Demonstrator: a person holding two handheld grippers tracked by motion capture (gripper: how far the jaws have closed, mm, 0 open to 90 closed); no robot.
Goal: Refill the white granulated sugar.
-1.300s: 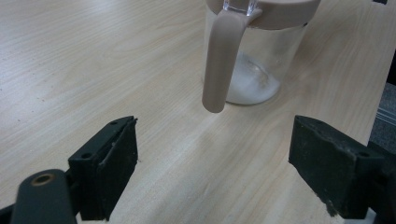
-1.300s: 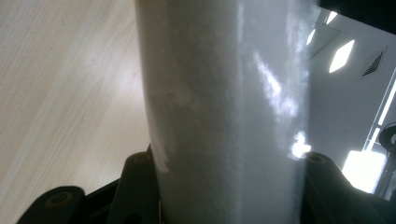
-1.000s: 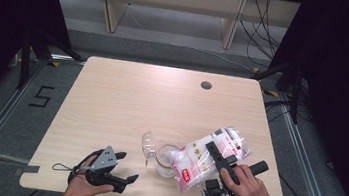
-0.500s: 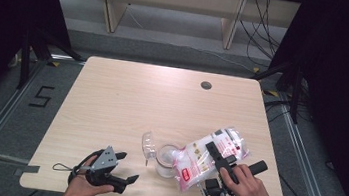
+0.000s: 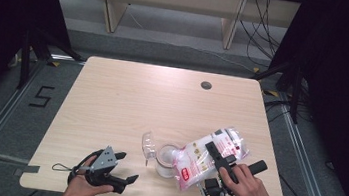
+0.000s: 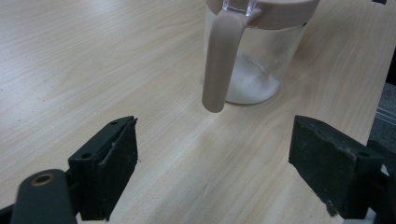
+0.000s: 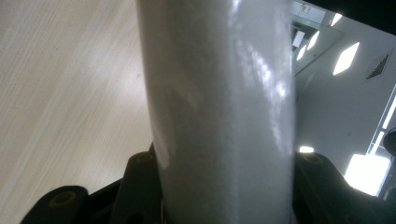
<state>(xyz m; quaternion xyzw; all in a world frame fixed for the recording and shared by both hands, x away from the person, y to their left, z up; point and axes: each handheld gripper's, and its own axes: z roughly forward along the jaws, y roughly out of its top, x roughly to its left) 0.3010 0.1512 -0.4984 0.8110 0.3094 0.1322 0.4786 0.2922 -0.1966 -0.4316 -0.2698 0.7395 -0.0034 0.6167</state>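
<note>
Two grippers are in your hands, and each one has its own job right now.

Your right gripper (image 5: 219,156) is squeezed on a plastic bag (image 5: 206,155) full of white grains. You hold the bag tipped, with its low end over the mouth of the glass jar (image 5: 167,161). That looks like the way to let the white stuff slide down into the jar and not onto the table (image 5: 126,102). In the right gripper view the bag (image 7: 219,112) stands fat and tall between the two black jaws, which press on its sides. A tight hold like that keeps the soft bag from slipping while it leans.

The jar stands upright near the front edge of the table, between your two hands. Its clear lid (image 5: 148,145) is flipped open and sticks up on the left side, so the mouth is free for pouring. In the left gripper view you can see a little white powder already at the bottom of the jar (image 6: 254,60), and its tan handle (image 6: 219,60) hangs down toward you.

Your left gripper (image 5: 123,167) rests low on the table, just left of the jar. Its jaws are wide apart and hold nothing. It points at the jar, so I think it waits there to steady it if the jar starts to tip.
</note>
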